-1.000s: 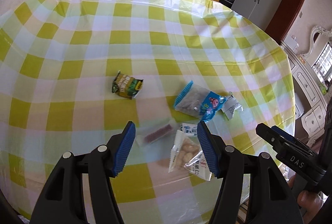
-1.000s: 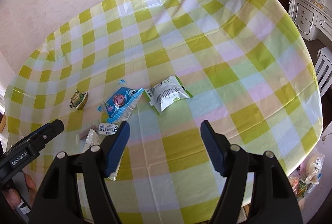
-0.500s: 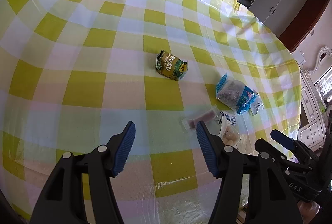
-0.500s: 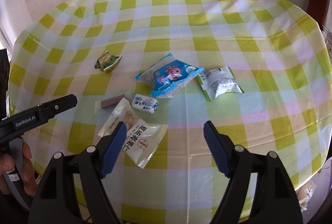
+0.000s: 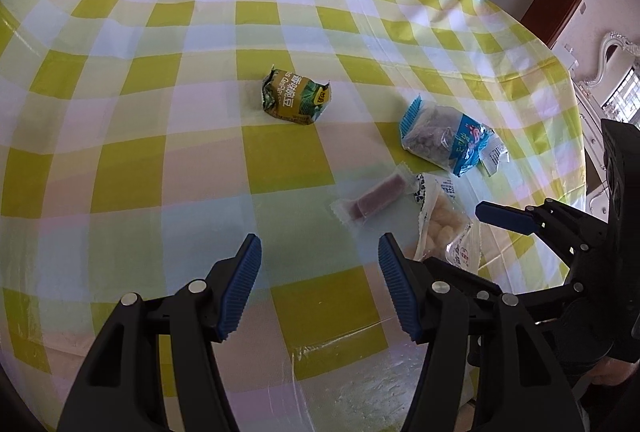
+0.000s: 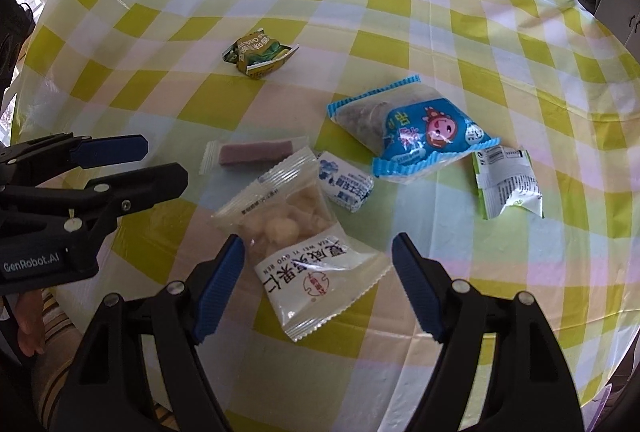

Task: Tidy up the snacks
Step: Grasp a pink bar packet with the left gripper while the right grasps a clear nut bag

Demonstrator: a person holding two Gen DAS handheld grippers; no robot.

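In the left wrist view, the left claw (image 5: 318, 256) hung open over bare checked cloth on the bench (image 5: 120, 167), nothing between its blue pads. The landmark, a clear cashew packet (image 5: 444, 228), lay just right of that claw. A purple bar in clear wrap (image 5: 374, 197) lay just left of the packet, a blue cartoon bag (image 5: 448, 137) beyond it, and a green wrapped snack (image 5: 294, 97) well apart to the far left. Wide open cloth stretched left and beyond; the bench's near edge ran close under the claw. The right claw (image 5: 504, 218) reached in just right of the packet.

In the right wrist view, the right claw (image 6: 318, 254) stood wide with its jaws closing, the cashew packet (image 6: 304, 244) between them but untouched by the pads. A small blue-and-white sachet (image 6: 346, 185) touched the packet's far side; a green-and-white pouch (image 6: 508, 181) lay to its right, near the cloth's open right half.
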